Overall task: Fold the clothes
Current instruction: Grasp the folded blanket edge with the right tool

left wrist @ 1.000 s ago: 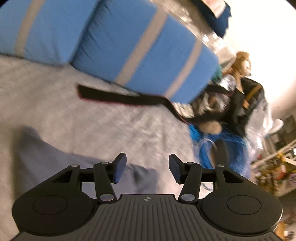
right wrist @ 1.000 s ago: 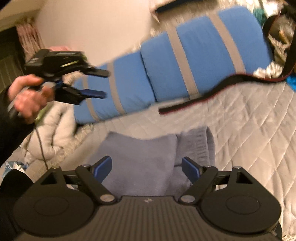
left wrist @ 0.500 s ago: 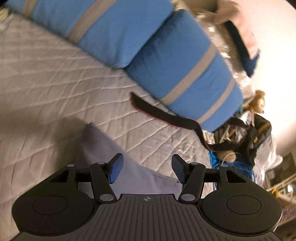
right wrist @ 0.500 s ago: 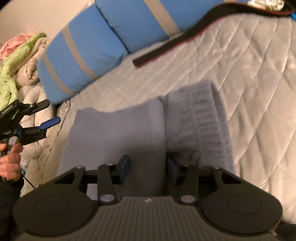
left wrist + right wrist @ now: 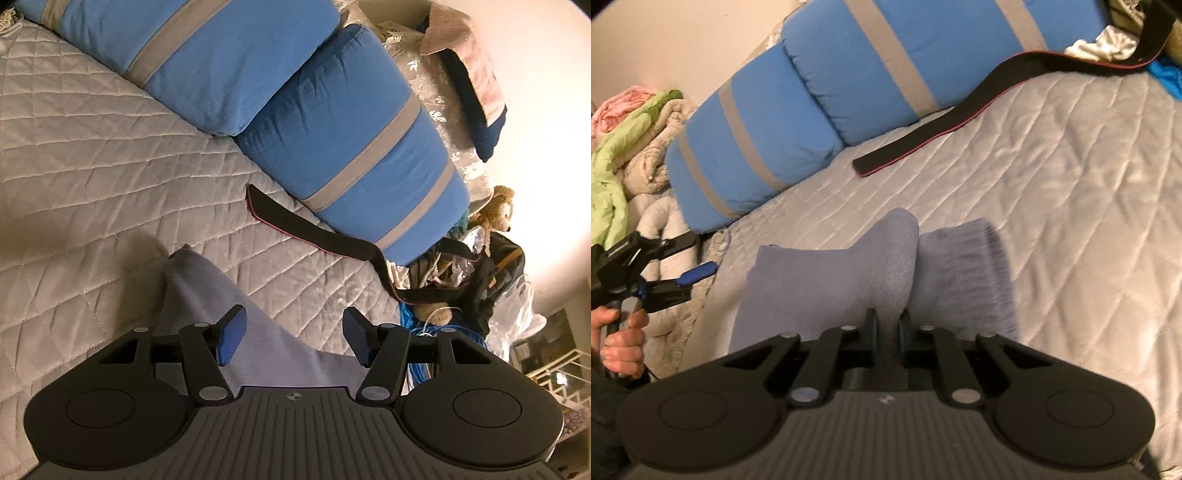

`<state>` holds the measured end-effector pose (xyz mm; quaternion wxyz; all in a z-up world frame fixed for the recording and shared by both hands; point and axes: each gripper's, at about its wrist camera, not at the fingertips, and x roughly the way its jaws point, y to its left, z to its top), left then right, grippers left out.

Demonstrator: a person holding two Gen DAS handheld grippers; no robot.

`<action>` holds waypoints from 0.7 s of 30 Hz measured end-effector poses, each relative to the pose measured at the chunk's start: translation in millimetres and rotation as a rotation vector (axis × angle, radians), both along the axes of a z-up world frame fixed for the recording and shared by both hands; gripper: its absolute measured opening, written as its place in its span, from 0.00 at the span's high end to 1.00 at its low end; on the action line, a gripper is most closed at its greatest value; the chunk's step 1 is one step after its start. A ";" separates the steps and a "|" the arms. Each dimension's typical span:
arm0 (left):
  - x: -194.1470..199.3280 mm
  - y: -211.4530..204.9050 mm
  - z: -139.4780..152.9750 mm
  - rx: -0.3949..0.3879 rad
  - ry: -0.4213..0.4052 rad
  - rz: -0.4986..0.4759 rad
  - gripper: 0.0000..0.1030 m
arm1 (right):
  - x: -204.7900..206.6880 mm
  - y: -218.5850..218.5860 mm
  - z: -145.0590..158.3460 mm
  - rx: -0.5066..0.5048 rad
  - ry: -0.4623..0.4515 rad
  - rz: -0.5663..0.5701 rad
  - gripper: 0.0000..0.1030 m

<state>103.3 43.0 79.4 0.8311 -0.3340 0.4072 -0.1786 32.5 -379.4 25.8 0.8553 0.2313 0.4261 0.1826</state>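
Observation:
A grey-lilac garment (image 5: pixel 820 280) lies folded on the quilted bed (image 5: pixel 1071 184). My right gripper (image 5: pixel 888 321) is at its near edge, jaws closing, with a ridge of the fabric pinched between the pads and pulled up into a peak. In the left wrist view the same garment (image 5: pixel 207 288) runs under my left gripper (image 5: pixel 293 339), which hovers open above it with nothing between its blue pads. A hand holds that left gripper (image 5: pixel 690 258) at the bed's left edge in the right wrist view.
Two blue pillows with grey stripes (image 5: pixel 332 129) line the far side of the bed. A black strap with a red edge (image 5: pixel 314 232) lies on the quilt beside them. A teddy bear (image 5: pixel 495 210) and bags sit past the bed's corner. Bundled blankets (image 5: pixel 628 140) are piled at the left.
My right jaws have gone from wide open to closed on the garment's fold, and the fabric has risen into a peak. The left gripper swung down over the garment, then stayed still.

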 end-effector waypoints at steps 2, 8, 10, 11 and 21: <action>-0.9 0.6 -0.2 0.003 -0.001 0.001 0.46 | 0.8 -4.6 -0.3 -0.021 0.003 -0.009 0.89; 0.2 -1.2 -3.1 0.020 0.018 0.003 0.46 | -2.8 -7.3 0.1 -0.061 0.004 -0.028 0.89; 1.2 -1.3 -4.6 0.025 0.025 0.000 0.46 | -3.2 -7.4 0.6 -0.072 0.006 -0.035 0.90; 1.5 -1.5 -5.1 0.026 0.026 -0.002 0.46 | -4.1 -7.7 1.2 -0.078 0.005 -0.038 0.90; 4.1 -5.8 -7.7 0.059 0.036 -0.012 0.46 | -11.4 5.2 2.7 -0.217 -0.083 -0.037 0.53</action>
